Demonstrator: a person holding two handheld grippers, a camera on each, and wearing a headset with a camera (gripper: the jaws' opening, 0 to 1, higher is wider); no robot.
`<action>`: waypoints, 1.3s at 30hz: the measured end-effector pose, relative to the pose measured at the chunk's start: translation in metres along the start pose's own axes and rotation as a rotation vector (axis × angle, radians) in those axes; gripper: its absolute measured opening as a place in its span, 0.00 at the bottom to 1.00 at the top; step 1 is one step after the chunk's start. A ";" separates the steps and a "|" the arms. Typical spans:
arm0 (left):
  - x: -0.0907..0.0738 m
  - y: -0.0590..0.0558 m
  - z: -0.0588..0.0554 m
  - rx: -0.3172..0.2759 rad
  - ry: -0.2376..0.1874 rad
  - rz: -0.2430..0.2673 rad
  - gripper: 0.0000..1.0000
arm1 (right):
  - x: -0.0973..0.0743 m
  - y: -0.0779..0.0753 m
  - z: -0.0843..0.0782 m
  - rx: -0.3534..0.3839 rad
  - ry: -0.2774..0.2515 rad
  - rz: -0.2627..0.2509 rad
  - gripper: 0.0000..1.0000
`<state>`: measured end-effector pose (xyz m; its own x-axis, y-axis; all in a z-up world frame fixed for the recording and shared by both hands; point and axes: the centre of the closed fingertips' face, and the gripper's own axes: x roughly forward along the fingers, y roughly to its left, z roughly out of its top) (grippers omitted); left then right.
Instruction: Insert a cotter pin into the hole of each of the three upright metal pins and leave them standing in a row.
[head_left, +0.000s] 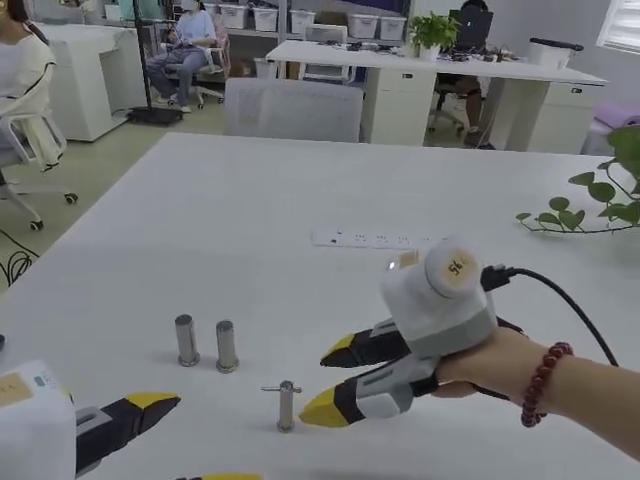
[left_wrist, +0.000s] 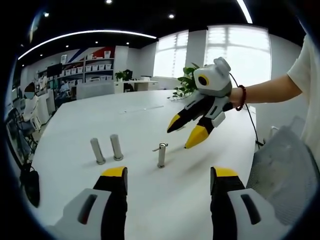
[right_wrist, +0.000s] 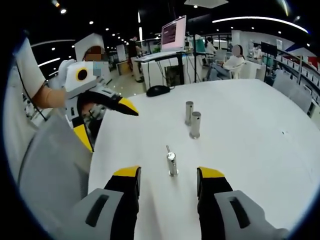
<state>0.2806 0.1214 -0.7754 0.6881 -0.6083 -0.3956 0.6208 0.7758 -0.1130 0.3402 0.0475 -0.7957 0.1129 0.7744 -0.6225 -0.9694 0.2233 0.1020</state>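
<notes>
Cotter-pinned metal pin (head_left: 286, 405), just before spread right tongs (head_left: 315, 388), untouched

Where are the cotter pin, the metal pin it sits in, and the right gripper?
cotter pin (head_left: 270, 388), head view, on the end sticking out left of the shaft.
metal pin (head_left: 286, 412), head view, on its lower shaft.
right gripper (head_left: 316, 388), head view, midway between its yellow fingertips.

On the white surface (head_left: 300, 210) we see two bare metal pins (head_left: 186, 340) upright side by side; a third pin (head_left: 286, 408) to their right carries a cotter pin (head_left: 271, 387) through its top; our right tool (head_left: 320, 388) hovers just beside it, jaws parted; the left tool (head_left: 195, 440) likewise, lower left.
</notes>
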 end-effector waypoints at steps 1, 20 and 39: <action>0.000 0.000 0.000 0.001 0.000 0.001 0.67 | -0.001 0.000 -0.001 0.003 0.001 -0.003 0.48; -0.009 0.011 0.005 -0.011 0.006 0.045 0.68 | -0.047 0.007 -0.020 0.086 -0.050 -0.104 0.63; -0.009 0.042 0.018 -0.002 0.000 0.114 0.64 | -0.078 0.016 -0.034 0.135 -0.114 -0.168 0.69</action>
<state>0.3074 0.1563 -0.7608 0.7541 -0.5160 -0.4064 0.5378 0.8402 -0.0689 0.3082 -0.0293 -0.7716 0.3012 0.7798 -0.5488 -0.8979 0.4257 0.1120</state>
